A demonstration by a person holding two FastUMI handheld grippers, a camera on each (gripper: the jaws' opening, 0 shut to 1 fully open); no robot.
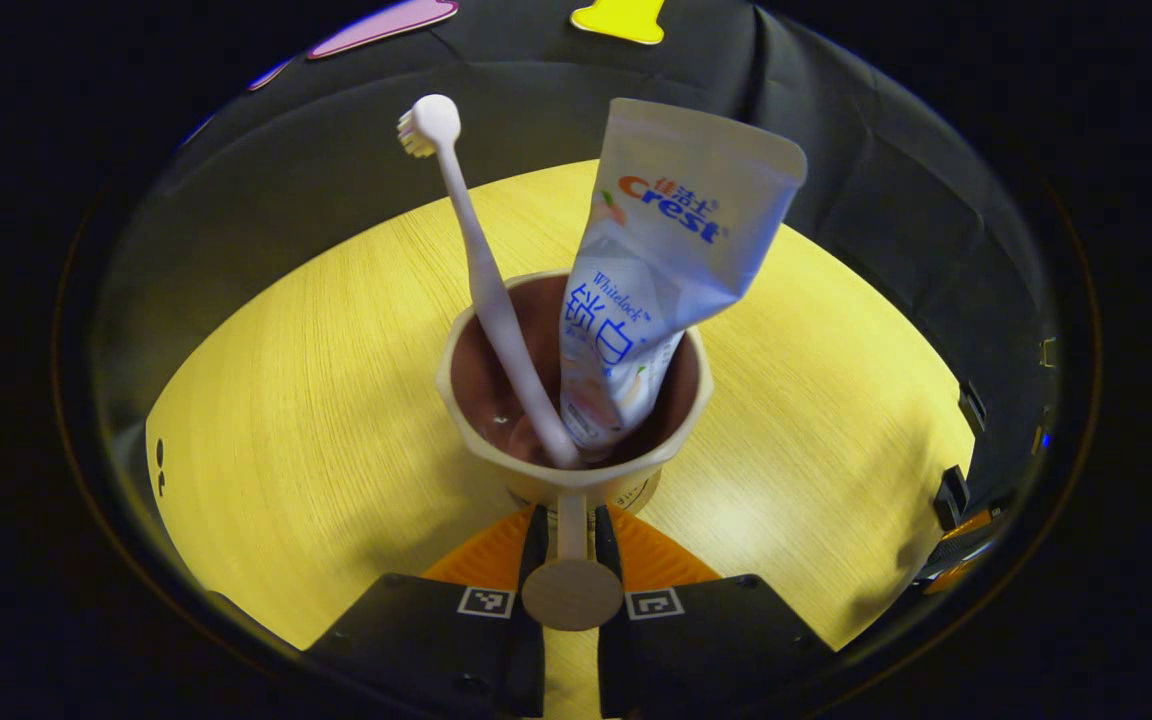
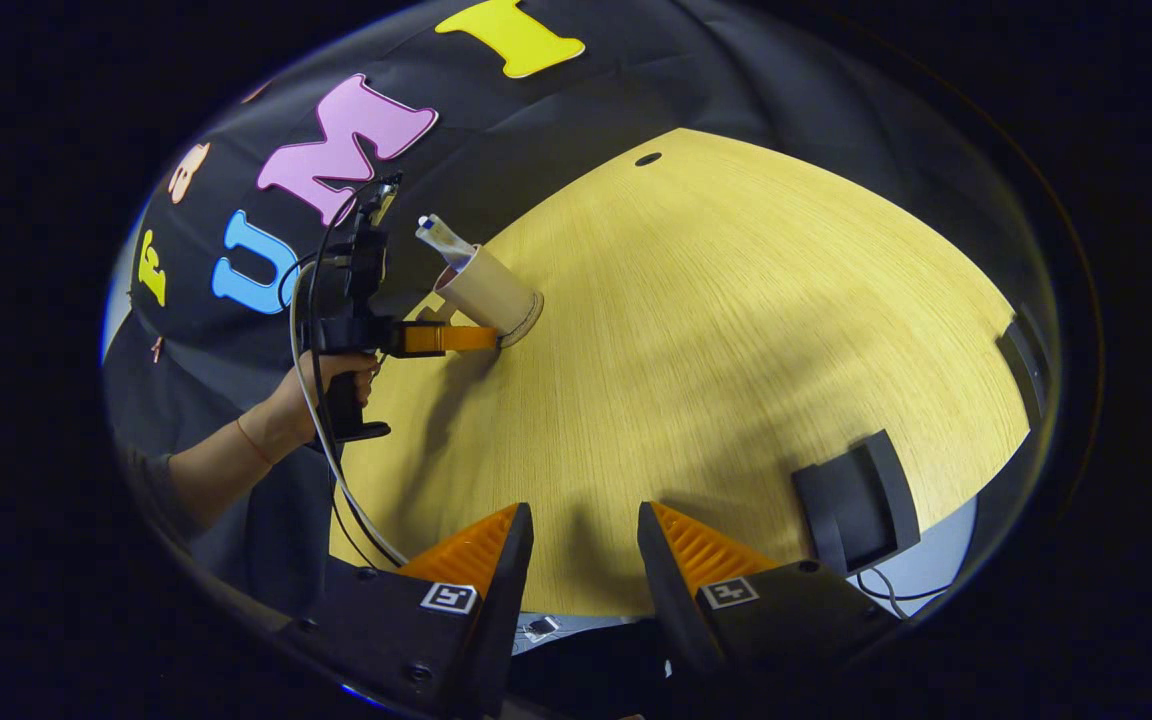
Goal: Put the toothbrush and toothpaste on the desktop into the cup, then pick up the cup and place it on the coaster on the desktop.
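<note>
The left gripper [image 1: 572, 530] is clamped on the cup's handle [image 1: 572, 590], both fingers pressing it. The cup [image 1: 576, 400] holds 2 things: the toothbrush [image 1: 481, 270] leaning left and the toothpaste [image 1: 656, 270] leaning right. It sits on the coaster [image 2: 524, 318] on the desktop [image 1: 316, 380]. The right gripper [image 2: 584, 560] stands wide apart over the near desktop edge, holding nothing.

Pale yellow wood-grain desktop [image 2: 736, 330] with a curved edge, small dark hole [image 2: 648, 159] near its far side, round coaster [image 2: 526, 312] under the cup [image 2: 484, 290] — a black stand [image 2: 856, 510] at the near right edge.
</note>
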